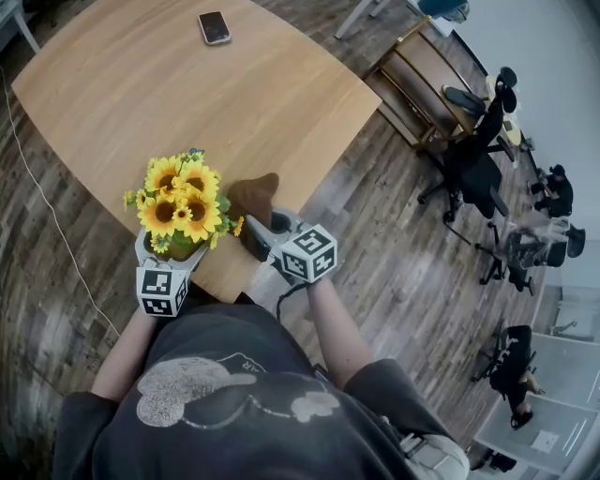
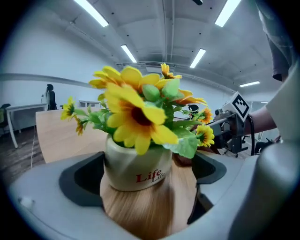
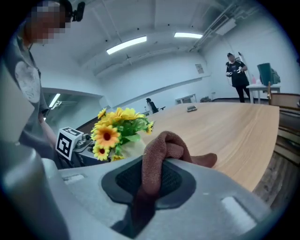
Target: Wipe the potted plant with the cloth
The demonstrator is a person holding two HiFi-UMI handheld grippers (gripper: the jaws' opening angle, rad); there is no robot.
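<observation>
A cream pot (image 2: 137, 166) of yellow sunflowers (image 1: 180, 202) stands near the wooden table's (image 1: 122, 84) front edge. My left gripper (image 1: 174, 255) is open with its jaws wide on either side of the pot. The left pad (image 2: 84, 180) sits right by the pot; bare wood shows between the pot and the right pad (image 2: 209, 168). Just right of the plant, my right gripper (image 1: 265, 234) is shut on a brown cloth (image 1: 253, 195). The cloth (image 3: 161, 150) bulges up out of the jaws and a tail of it lies on the table beside the flowers (image 3: 115, 129).
A phone (image 1: 214, 27) lies at the table's far edge. The table's corner ends just right of the cloth, above wood flooring. A wooden rack (image 1: 412, 84), office chairs (image 1: 478, 159) and people stand off to the right. A thin cable (image 1: 47, 206) runs along the floor at the left.
</observation>
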